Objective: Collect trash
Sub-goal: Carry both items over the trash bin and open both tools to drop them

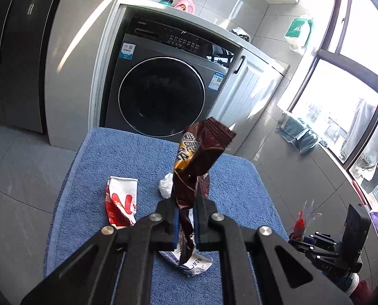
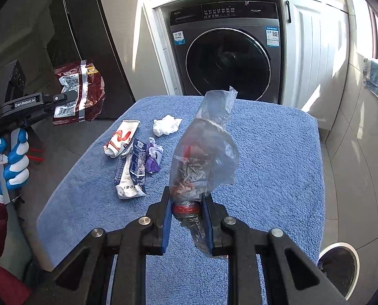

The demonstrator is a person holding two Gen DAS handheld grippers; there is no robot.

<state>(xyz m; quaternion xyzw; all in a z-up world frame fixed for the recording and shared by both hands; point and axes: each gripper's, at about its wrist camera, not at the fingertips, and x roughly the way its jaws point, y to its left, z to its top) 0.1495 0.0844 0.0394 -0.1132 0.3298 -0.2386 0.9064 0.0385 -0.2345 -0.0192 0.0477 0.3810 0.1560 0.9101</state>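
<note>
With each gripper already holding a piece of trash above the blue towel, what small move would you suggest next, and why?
Probably swing the right gripper, shut on the clear plastic bag, toward the round bin at the lower right and release. The left gripper holds the brown wrapper, so neither can pick up more from the towel yet.

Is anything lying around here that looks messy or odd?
Yes: crumpled litter sits on the blue towel: a red-and-white wrapper, a white tissue ball, a blue-and-white packet and a purple scrap. Each gripper holds one piece: left gripper a brown wrapper, right gripper a clear plastic bag.
</note>
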